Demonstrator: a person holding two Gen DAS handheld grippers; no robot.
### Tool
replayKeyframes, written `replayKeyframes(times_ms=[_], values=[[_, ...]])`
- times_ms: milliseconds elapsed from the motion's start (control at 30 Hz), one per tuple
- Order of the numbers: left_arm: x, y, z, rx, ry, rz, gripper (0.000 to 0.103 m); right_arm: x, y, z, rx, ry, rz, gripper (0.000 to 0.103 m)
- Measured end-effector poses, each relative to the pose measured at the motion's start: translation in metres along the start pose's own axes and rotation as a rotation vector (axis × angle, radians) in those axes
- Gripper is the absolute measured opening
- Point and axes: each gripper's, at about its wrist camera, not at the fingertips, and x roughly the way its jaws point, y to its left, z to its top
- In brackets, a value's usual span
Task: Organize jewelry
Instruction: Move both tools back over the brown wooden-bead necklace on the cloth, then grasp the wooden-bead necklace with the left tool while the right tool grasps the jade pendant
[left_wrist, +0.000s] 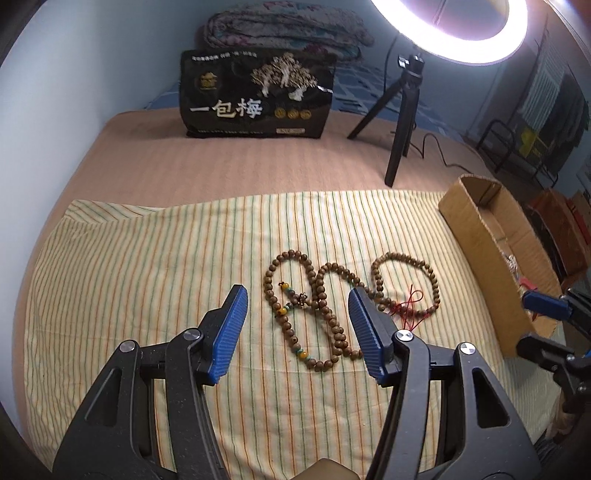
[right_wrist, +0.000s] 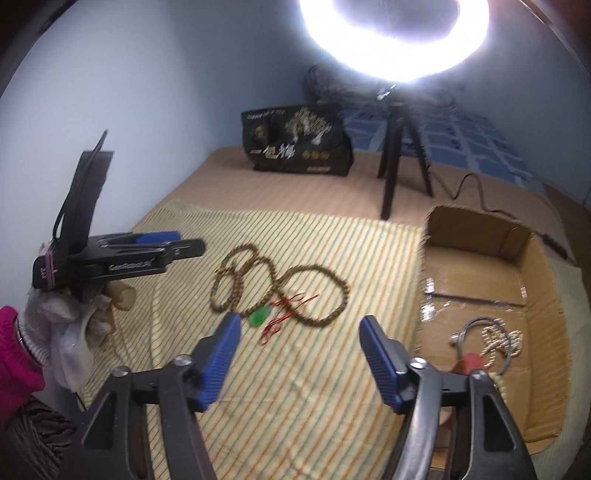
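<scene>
Wooden bead strand (left_wrist: 325, 306), one, cardboard box (right_wrist: 476, 236), one, two open tongs (left_wrist: 297, 332) (right_wrist: 299, 354)

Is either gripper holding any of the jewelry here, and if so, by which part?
Nothing is held. The left gripper and right gripper are both open and empty above the bead necklace, which lies loose on the striped cloth.

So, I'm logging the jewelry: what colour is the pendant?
Green pendant, clearest in the right wrist view.

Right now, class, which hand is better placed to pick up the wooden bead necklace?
Left. Its tool is open with the bead necklace between its pads; the right tool, also open, sits short of the beads.
</scene>
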Motion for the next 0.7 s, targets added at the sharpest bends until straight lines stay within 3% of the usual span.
replayKeyframes(times_ms=[67,233,700], values=[[0.006,0.0,0.0,0.001,0.014,-0.005,0.058,0.01,0.006,-0.003,-0.008,0.028,0.034,0.049],[0.021,0.003,-0.002,0.005,0.05,-0.015,0.058,0.035,0.021,-0.009,-0.031,0.081,0.075,0.039],[0.053,0.004,-0.005,0.006,0.118,-0.036,0.054,0.083,0.039,0.003,-0.027,0.138,0.135,0.027]])
